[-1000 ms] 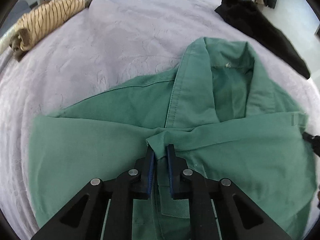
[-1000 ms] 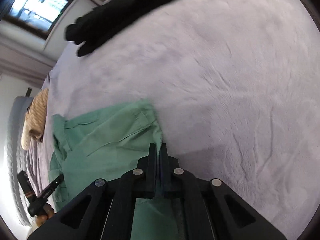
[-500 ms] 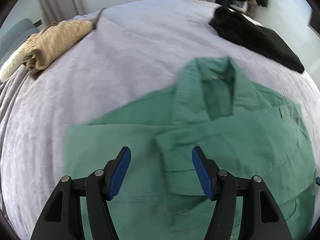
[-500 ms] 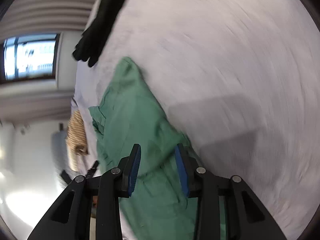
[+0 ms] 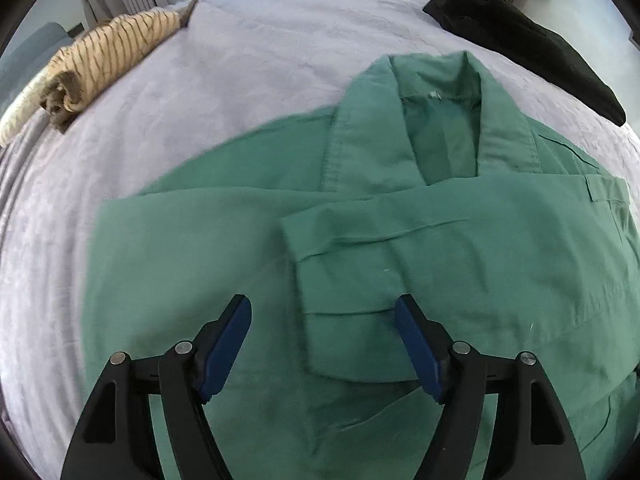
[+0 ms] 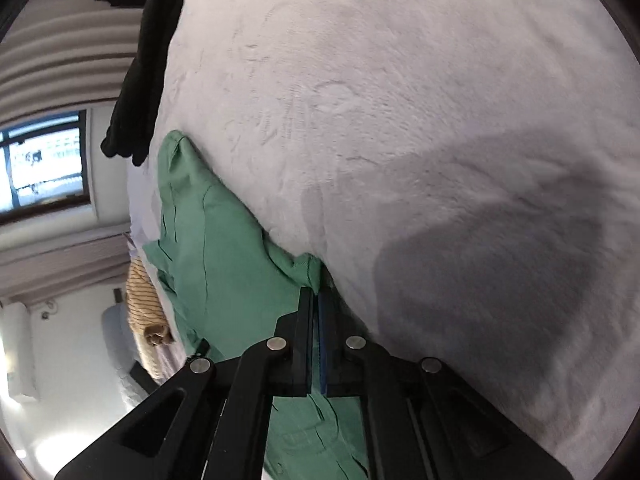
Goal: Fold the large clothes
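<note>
The green shirt lies spread on the pale lilac bed cover, collar pointing away from the left wrist camera and standing open, so the inside of the neck shows; a small pale tag sits at the neck seam there, too small and blurred for any writing on it to be read, and no brand or print can be made out elsewhere on the cloth. One sleeve is folded across the chest, its cuff end lying flat near the middle of the garment, and a buttoned tab shows at the right shoulder. The left gripper hangs just above that folded sleeve with its blue-padded jaws spread wide; they have just been opening, and the cloth lies beneath them, not pinched. In the right wrist view the shirt runs along the left side of the bed cover, and the right gripper is clenched on a bunched corner of its edge, its jaws having just been closing, with the green fabric caught between the pads. Well apart from the shirt, a rolled tan garment with dark stripes lies toward the far left of the bed, and a black garment lies at the far right, near the collar but not touching it
</note>
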Demonstrator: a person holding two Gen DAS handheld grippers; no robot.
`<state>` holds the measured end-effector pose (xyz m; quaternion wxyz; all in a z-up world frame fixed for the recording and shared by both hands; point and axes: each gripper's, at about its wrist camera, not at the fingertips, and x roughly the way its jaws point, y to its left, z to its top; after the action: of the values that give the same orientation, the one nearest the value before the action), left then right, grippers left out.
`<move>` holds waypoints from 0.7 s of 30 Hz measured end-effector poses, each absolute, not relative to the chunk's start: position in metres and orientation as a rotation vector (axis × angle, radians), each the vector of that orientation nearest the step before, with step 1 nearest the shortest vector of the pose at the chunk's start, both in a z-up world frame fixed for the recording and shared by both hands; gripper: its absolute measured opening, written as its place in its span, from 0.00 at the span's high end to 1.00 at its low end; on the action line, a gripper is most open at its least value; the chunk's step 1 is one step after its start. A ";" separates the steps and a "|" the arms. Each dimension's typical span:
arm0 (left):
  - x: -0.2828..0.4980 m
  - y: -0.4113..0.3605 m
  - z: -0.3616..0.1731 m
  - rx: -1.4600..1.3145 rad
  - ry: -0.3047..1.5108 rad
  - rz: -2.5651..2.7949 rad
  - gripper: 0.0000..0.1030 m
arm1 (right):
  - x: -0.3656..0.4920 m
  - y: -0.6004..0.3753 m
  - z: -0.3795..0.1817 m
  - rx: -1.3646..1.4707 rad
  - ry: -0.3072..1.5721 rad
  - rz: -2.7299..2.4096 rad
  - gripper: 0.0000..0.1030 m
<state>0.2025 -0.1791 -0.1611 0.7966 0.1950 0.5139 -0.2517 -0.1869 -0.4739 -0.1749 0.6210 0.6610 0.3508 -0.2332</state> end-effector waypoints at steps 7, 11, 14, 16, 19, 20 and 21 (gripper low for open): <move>0.191 -0.142 -0.131 0.379 1.126 -0.596 0.27 | -0.178 -0.473 -0.129 1.268 0.873 -0.485 0.94; 0.175 -0.146 -0.145 0.404 1.150 -0.628 0.27 | -0.131 -0.460 -0.120 1.104 0.919 -0.402 0.94; 0.173 -0.145 -0.169 0.398 1.188 -0.589 0.26 | -0.103 -0.453 -0.137 0.980 1.011 -0.407 0.94; 0.177 -0.136 -0.171 0.331 1.202 -0.588 0.25 | -0.100 -0.455 -0.159 0.978 1.065 -0.413 1.00; 0.176 -0.130 -0.165 0.365 1.195 -0.579 0.25 | -0.112 -0.464 -0.161 1.026 1.031 -0.408 1.00; 0.174 -0.126 -0.162 0.385 1.188 -0.572 0.25 | -0.118 -0.466 -0.157 1.025 1.029 -0.428 1.00; 0.172 -0.122 -0.159 0.403 1.182 -0.561 0.25 | -0.123 -0.467 -0.153 1.027 1.031 -0.438 1.00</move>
<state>0.1718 -0.1217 -0.1587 0.7748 0.1860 0.5459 -0.2590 -0.1232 -0.4666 -0.1534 0.7250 0.4656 0.4671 -0.1987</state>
